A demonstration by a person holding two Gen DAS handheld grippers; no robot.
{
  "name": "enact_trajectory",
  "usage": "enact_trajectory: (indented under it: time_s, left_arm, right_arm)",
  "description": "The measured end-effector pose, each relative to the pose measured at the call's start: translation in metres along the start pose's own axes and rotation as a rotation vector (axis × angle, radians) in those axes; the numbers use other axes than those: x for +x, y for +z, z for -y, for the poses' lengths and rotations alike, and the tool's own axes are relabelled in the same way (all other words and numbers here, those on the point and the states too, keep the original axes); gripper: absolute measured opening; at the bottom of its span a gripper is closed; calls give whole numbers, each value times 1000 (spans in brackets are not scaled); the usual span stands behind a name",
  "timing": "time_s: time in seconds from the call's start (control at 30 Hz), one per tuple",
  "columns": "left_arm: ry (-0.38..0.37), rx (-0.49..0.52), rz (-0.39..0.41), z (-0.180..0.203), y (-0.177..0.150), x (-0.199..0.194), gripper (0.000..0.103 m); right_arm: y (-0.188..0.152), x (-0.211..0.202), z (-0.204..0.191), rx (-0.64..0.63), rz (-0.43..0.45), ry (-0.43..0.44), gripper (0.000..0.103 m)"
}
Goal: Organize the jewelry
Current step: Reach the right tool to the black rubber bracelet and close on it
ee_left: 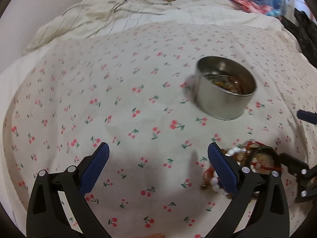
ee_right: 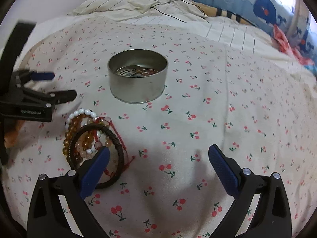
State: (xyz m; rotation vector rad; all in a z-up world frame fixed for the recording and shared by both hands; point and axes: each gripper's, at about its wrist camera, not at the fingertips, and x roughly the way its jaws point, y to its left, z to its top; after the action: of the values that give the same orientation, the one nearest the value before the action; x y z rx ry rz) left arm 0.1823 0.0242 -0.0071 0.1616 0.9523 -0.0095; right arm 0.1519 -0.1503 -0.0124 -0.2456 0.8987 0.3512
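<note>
Both claws spread wide and empty over the cherry-print sheet (ee_right: pixel 198 119); bracelet pile and tin lie apart.

Left gripper (ee_left: pixel 158 154): fingers far apart, nothing between them, over bare sheet; its right finger sits just in front of the bracelet pile (ee_left: pixel 255 158), contact unclear. Right gripper (ee_right: pixel 158 154): fingers equally far apart, nothing held; its left fingertip (ee_right: pixel 103 152) overlaps the edge of the pile in view, whether it touches cannot be told. Pile holds a white bead bracelet (ee_right: pixel 79 113), amber bead bracelets (ee_right: pixel 68 138), a dark cord bangle (ee_right: pixel 116 148) and a red string bracelet (ee_right: pixel 109 127), heaped together. Round metal tin (ee_right: pixel 138 79) stands upright, lidless, well beyond the pile, with some jewelry already inside, items blurred. Rumpled cream bedding (ee_right: pixel 138 6) behind.
</note>
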Motion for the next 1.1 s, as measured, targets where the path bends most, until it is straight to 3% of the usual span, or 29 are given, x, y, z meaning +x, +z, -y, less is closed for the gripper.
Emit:
enact_trajectory:
  time_s: [0.33, 0.5, 0.63, 0.73, 0.87, 1.1]
  left_arm:
    - [87, 61, 4, 9, 3, -2, 96]
    - [104, 43, -5, 5, 4, 1, 96]
    - [99, 38, -2, 4, 4, 1, 96]
    - [91, 43, 3, 6, 4, -1, 96]
    - [88, 46, 5, 7, 4, -1, 96]
    - [98, 51, 0, 9, 3, -1, 96]
  right_arm:
    - [0, 10, -6, -42, 21, -138, 96]
    - [1, -6, 37, 126, 74, -249, 96]
    - [-1, -12, 59, 218, 81, -157, 96]
    - [1, -13, 46, 177, 97, -70, 96]
    - [3, 3, 15, 39, 66, -146, 95]
    - [8, 20, 42, 196, 25, -221, 96]
